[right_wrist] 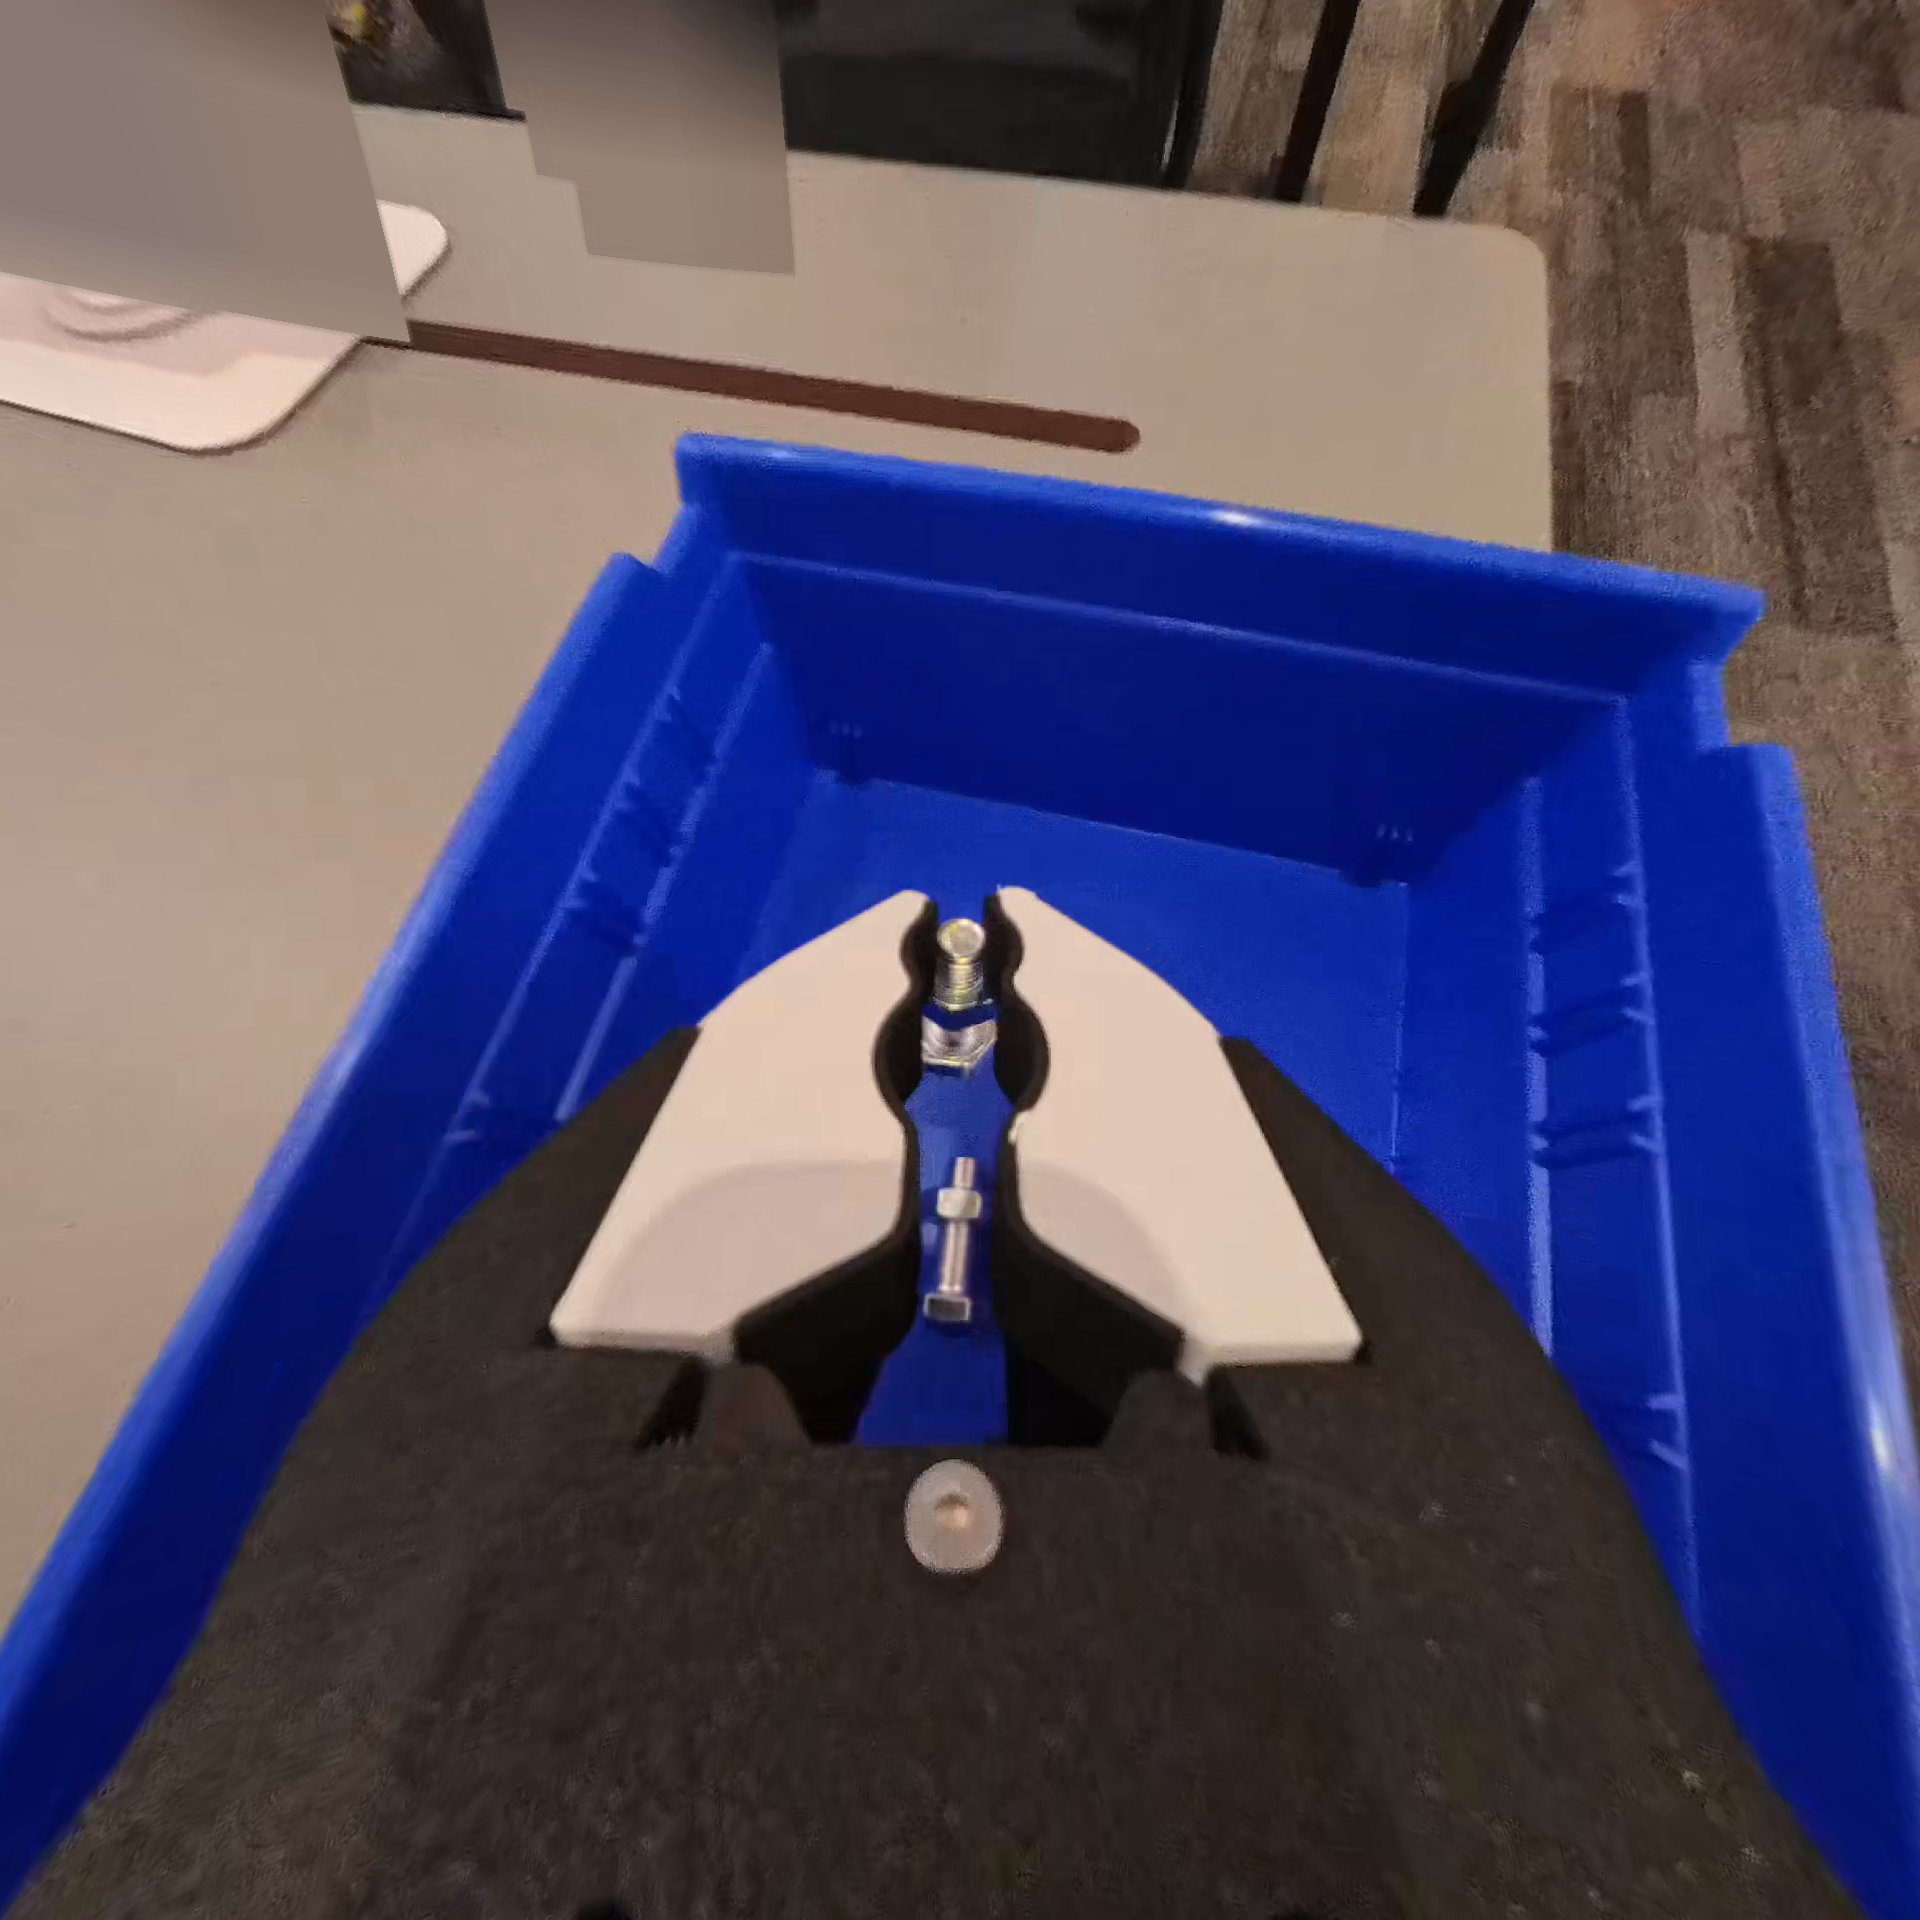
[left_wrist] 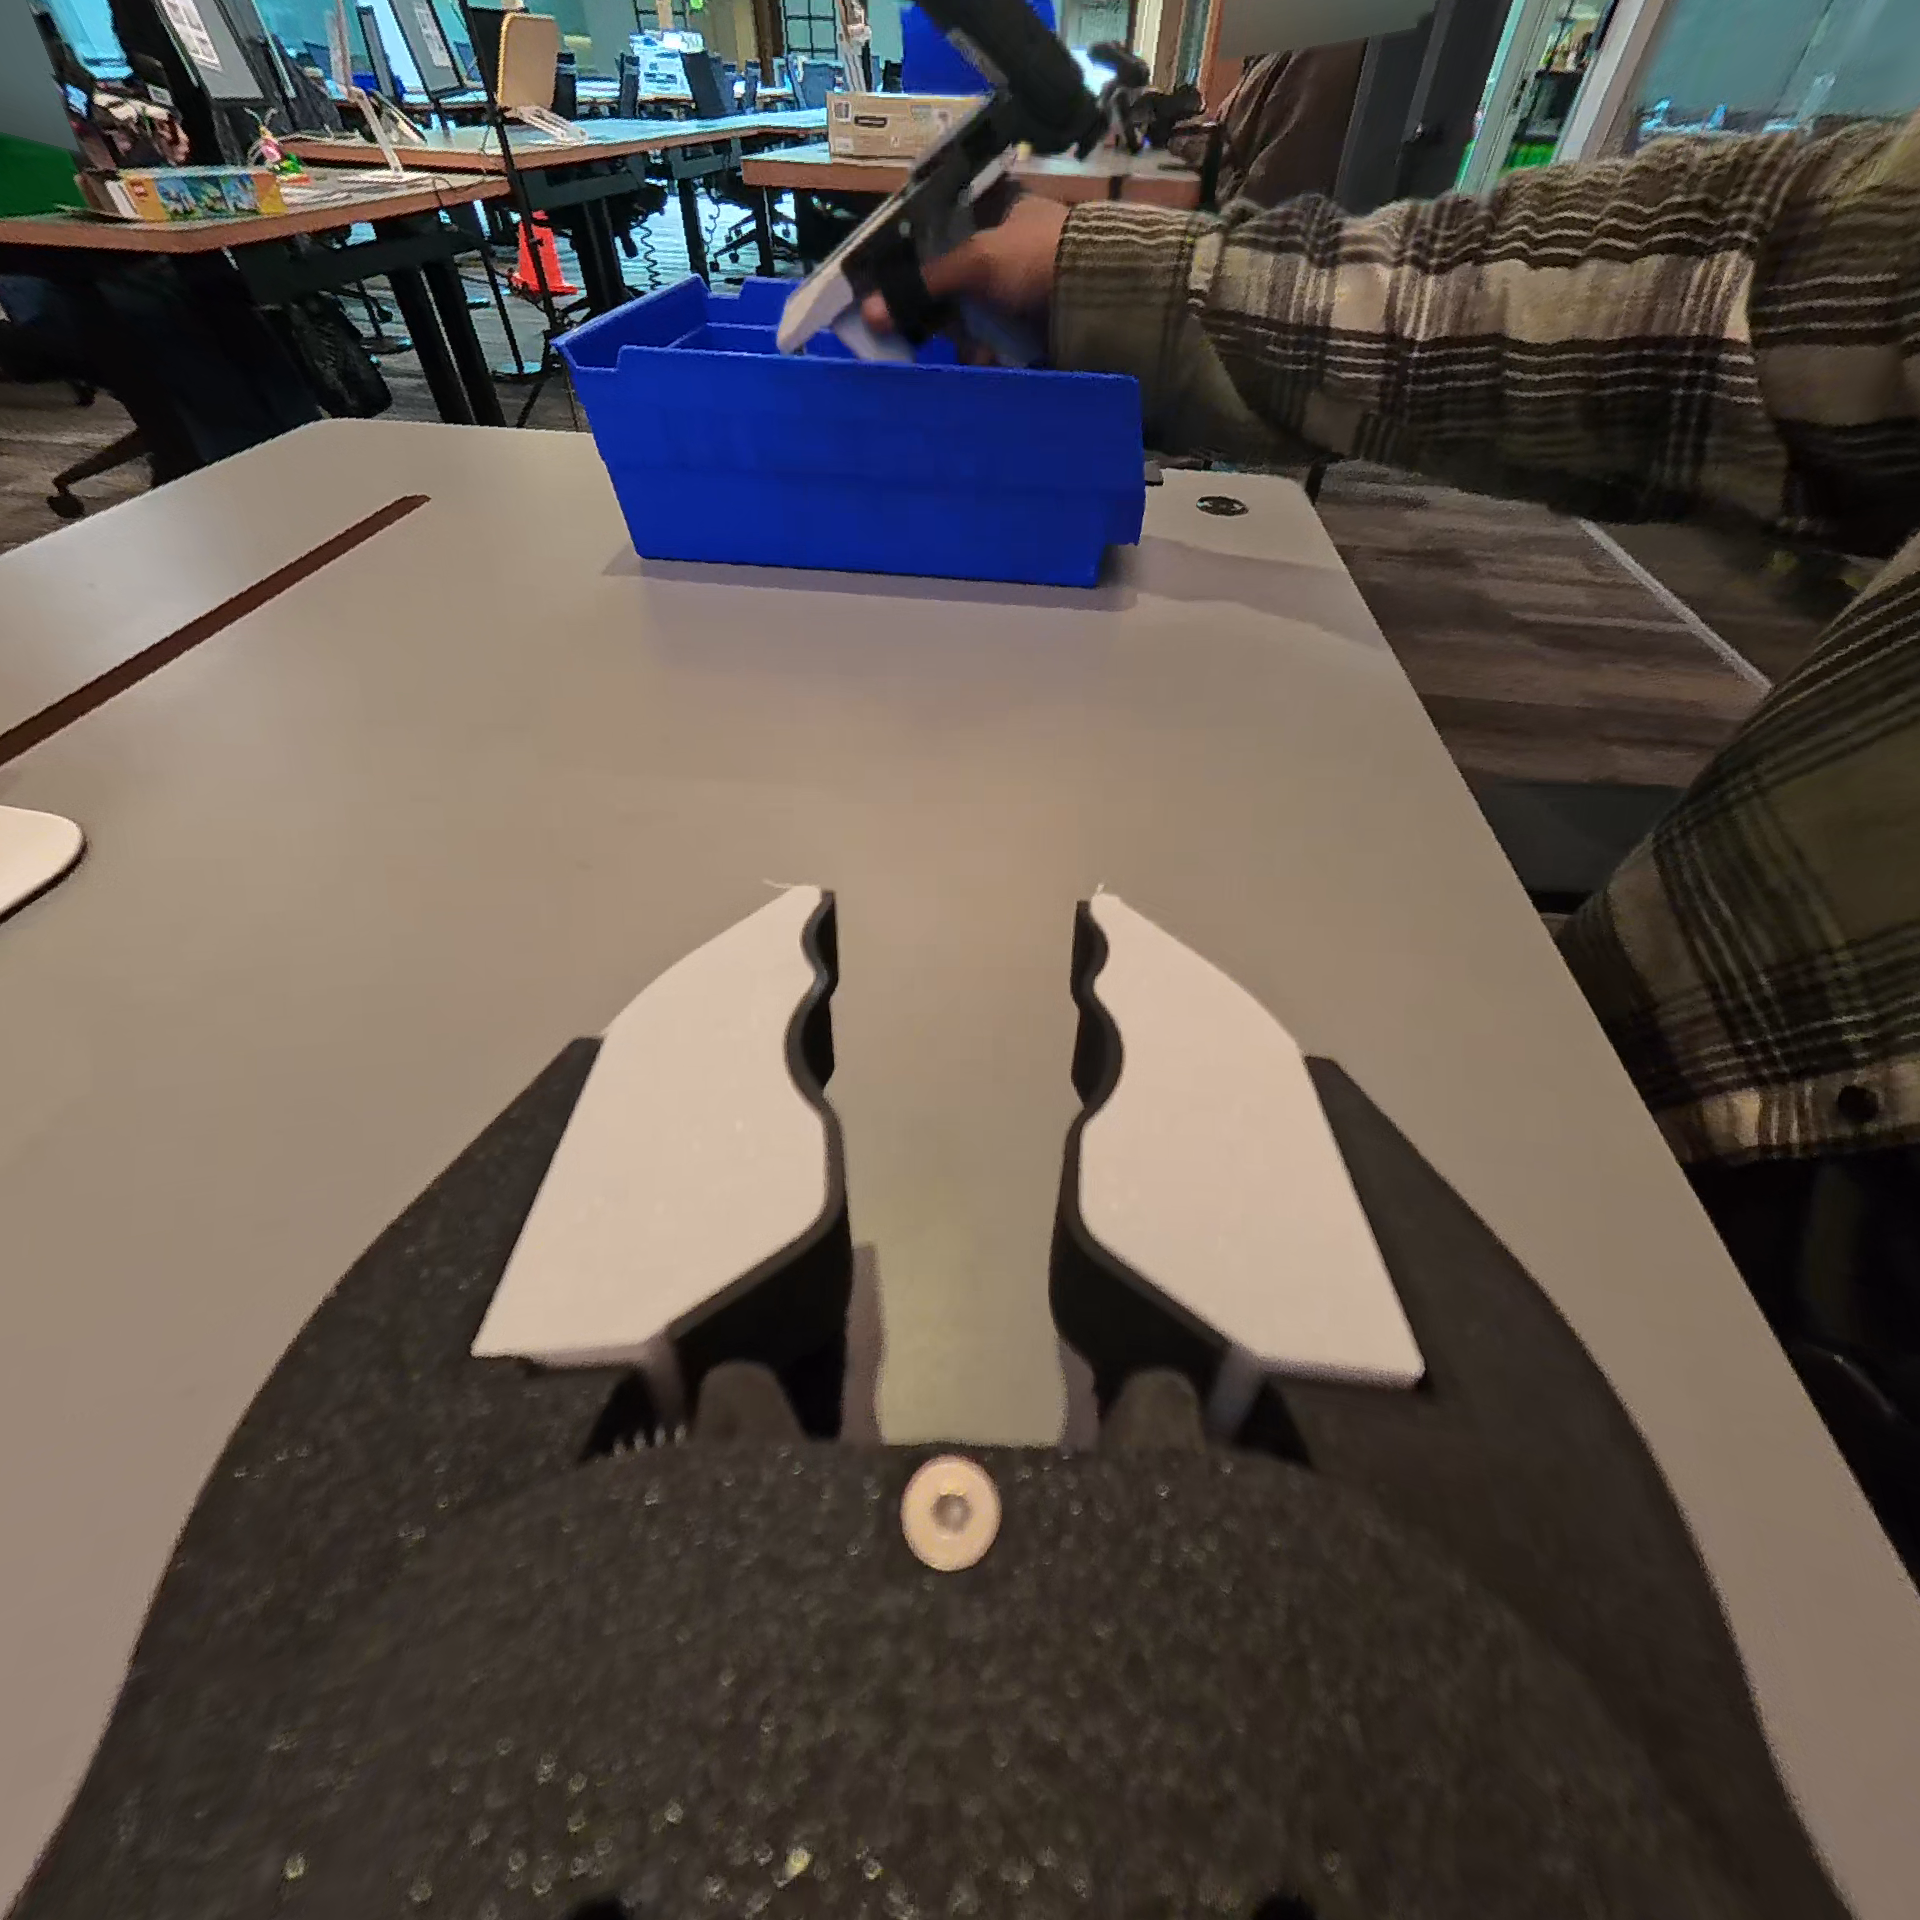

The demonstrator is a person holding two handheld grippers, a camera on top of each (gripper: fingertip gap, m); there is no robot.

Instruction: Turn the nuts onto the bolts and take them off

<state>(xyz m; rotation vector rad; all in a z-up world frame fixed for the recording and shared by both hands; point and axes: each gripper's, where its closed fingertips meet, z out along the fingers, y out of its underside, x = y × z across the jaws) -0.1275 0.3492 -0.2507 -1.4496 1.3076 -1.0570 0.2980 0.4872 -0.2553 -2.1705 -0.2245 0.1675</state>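
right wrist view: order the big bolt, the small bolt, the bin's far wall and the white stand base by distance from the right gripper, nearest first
1. Big bolt, between the right gripper's fingertips, jaws nearly closed around it.
2. Small bolt, on the bin floor below the fingers.
3. Far wall of the blue bin, straight ahead.
4. White stand base, on the table beyond the bin, upper left.

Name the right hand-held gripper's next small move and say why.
Probably lift. The right hand-held gripper sits inside the blue bin, nearly closed around the larger bolt with its nut; whether it grips is unclear. The left hand-held gripper waits open over the table.
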